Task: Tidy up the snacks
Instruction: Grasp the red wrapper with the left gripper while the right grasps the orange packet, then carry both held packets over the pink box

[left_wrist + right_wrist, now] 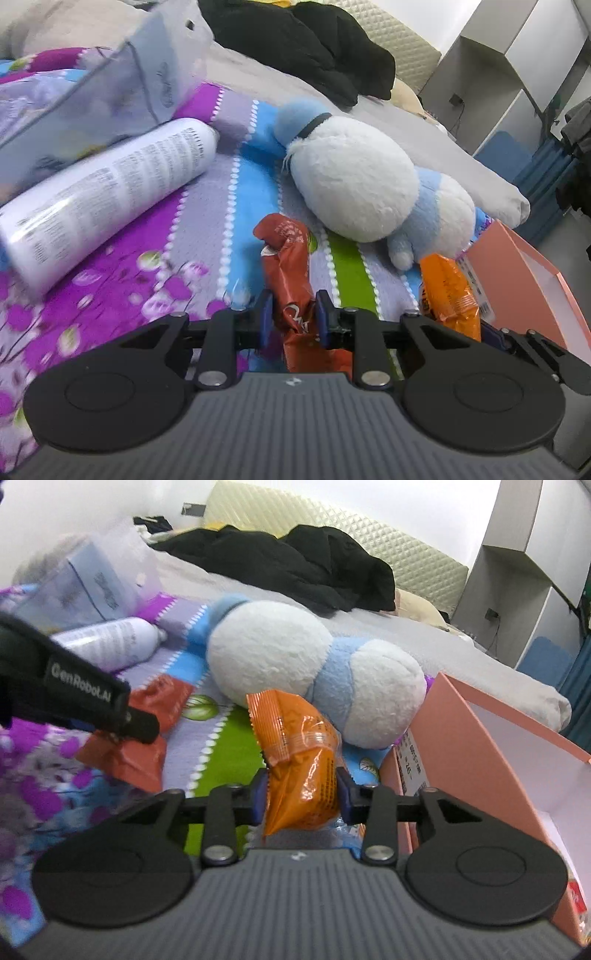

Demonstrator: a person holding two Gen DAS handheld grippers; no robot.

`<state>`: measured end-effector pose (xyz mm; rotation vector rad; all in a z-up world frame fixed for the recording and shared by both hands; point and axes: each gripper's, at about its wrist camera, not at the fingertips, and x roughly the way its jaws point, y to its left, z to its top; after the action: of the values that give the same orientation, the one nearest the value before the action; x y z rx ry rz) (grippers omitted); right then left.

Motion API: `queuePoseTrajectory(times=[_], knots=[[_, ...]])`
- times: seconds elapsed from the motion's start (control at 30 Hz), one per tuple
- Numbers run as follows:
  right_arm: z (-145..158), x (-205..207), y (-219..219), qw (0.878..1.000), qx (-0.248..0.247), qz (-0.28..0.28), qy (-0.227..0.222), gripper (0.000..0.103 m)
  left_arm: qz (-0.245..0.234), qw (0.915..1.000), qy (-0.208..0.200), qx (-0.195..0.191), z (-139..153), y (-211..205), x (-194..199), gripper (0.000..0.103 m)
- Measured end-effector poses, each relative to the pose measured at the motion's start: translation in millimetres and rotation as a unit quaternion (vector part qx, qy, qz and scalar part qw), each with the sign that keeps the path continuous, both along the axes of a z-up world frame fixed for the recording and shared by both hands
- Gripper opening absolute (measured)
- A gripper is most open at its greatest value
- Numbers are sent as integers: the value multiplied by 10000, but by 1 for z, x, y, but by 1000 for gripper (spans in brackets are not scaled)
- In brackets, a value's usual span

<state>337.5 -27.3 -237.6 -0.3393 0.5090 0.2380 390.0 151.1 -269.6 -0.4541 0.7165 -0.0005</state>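
My left gripper clamped on red snack packet, near centre of bedspread. My right gripper pinching orange snack packet, just left of pink box. Box interior shows white, no snacks visible inside. Judgement: both picked, neither stowed; drop-off remains. Behind: plush toy, white bottle far left.
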Motion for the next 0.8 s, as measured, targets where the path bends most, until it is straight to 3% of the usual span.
queuePoseTrajectory(times=[0.3,0.8], knots=[[21,-53,-9,9983,431,334,197,40,167,9998,97,40,13,-9,-70,25],[44,-130,-51,9848,1234,490,1117,40,297,9995,135,-28,54,-37,-164,23]])
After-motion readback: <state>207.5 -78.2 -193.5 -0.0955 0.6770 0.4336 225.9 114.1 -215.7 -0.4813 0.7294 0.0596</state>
